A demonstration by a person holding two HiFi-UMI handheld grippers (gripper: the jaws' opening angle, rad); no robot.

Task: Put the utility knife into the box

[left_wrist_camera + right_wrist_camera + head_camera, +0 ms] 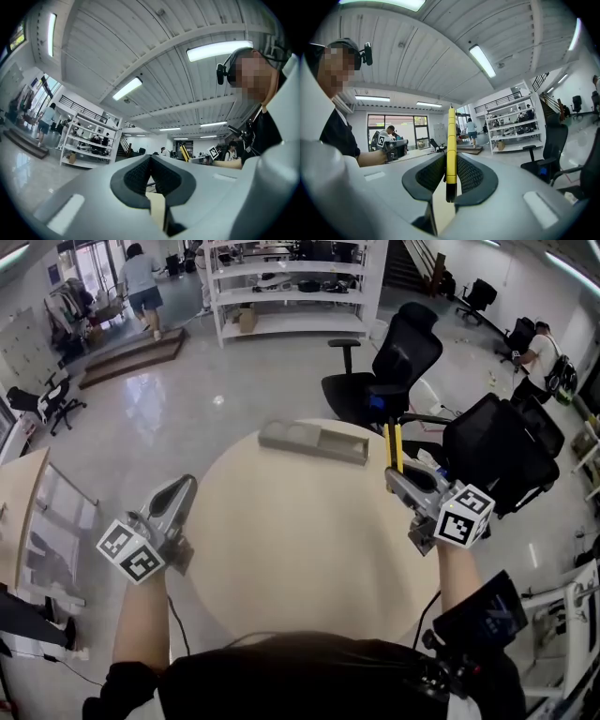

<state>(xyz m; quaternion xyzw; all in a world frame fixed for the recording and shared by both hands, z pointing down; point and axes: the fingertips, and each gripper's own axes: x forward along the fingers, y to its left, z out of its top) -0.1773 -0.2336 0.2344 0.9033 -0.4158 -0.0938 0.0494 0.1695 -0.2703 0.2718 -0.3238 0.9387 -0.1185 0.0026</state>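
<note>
Occupying the middle of the head view, a round beige table (300, 549) carries one item: a long, shallow grey box (314, 442) lying along its far edge. Left gripper (183, 486), held at the table's left edge with its marker cube (129, 549) toward the person: in the left gripper view its jaws (150, 161) meet at the tips, narrow, with nothing between them. Right gripper (398, 474), held at the table's right edge with its marker cube (466, 515) likewise toward the person: fingers pressed onto the utility knife (394, 444), a slim yellow body with a dark lower end. In the right gripper view the knife (451, 145) stands edge-on between the ribbed pads (471, 176) and reaches well past the fingertips. It sits near the box's right end but apart from it and outside the box. Surroundings: a black office chair (394, 367) just beyond the table, white shelving (291, 282) at the far wall, and a person (142, 287) standing at far left.
</note>
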